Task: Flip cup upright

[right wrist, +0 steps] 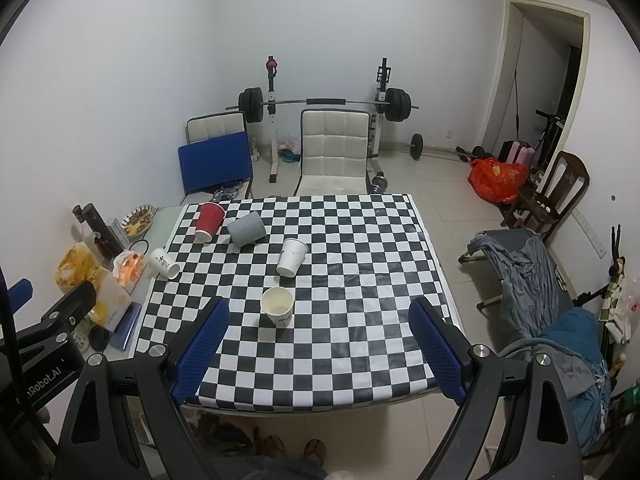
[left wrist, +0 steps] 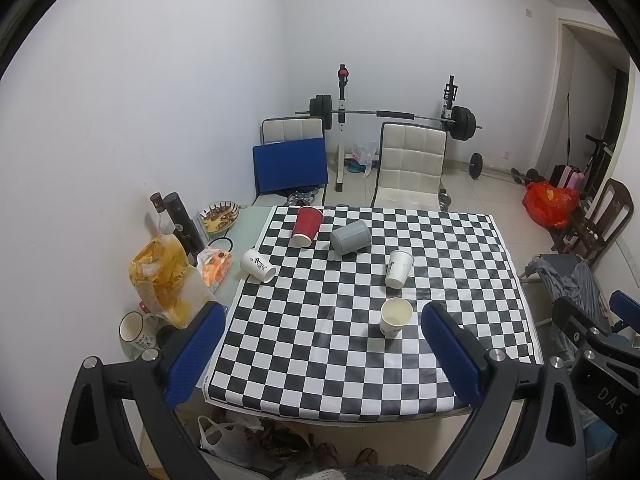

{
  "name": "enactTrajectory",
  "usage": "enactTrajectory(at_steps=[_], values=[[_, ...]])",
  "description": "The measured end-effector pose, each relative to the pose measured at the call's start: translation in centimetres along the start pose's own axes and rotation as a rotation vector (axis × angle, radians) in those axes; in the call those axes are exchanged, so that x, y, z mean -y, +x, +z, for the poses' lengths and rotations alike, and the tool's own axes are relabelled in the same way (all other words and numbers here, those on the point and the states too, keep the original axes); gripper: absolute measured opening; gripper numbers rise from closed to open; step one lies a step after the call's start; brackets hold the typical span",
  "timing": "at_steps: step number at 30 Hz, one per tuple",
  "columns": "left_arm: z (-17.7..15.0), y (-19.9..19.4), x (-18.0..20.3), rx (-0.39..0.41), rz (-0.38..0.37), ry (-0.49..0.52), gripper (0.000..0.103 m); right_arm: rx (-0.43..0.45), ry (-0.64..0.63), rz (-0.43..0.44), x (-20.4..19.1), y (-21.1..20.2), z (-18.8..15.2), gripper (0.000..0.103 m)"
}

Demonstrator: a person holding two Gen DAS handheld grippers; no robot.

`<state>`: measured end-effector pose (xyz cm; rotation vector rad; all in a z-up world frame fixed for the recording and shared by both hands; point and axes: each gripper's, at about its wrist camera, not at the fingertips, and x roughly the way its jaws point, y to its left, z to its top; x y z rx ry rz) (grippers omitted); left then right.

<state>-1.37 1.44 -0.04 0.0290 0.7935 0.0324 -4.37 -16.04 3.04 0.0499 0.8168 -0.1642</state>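
Observation:
On the checkered tablecloth point(left wrist: 360, 364) point(right wrist: 340, 340) one white paper cup point(left wrist: 395, 317) point(right wrist: 277, 305) stands upright near the front. Another white cup point(left wrist: 399, 269) point(right wrist: 292, 257) lies on its side behind it. A grey cup point(left wrist: 350, 237) point(right wrist: 247, 230) and a red cup point(left wrist: 306, 226) point(right wrist: 209, 221) lie on their sides at the back. A printed white cup point(left wrist: 258, 265) point(right wrist: 164, 263) lies at the cloth's left edge. My left gripper point(left wrist: 320, 356) is open and empty above the front edge. My right gripper point(right wrist: 320, 352) is open and empty, also above the front edge.
Left of the cloth are dark bottles point(left wrist: 182, 222), a snack dish point(left wrist: 220, 216), yellow snack bags point(left wrist: 164, 276) and a mug point(left wrist: 136, 330). White chairs point(left wrist: 410, 164) and a barbell rack point(left wrist: 394, 114) stand behind the table. A cot with clothes point(right wrist: 528, 272) is on the right.

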Motion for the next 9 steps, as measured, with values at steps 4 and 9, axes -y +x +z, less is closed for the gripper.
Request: enactTrajectory(at_steps=[4, 9], values=[[0.06, -0.01, 0.00, 0.000, 0.002, -0.003, 0.100, -0.001, 0.001, 0.000, 0.02, 0.01, -0.09, 0.093], [-0.01, 0.02, -0.02, 0.002, 0.000, 0.000, 0.100, -0.002, -0.001, 0.001, -0.11, 0.05, 0.05, 0.093]])
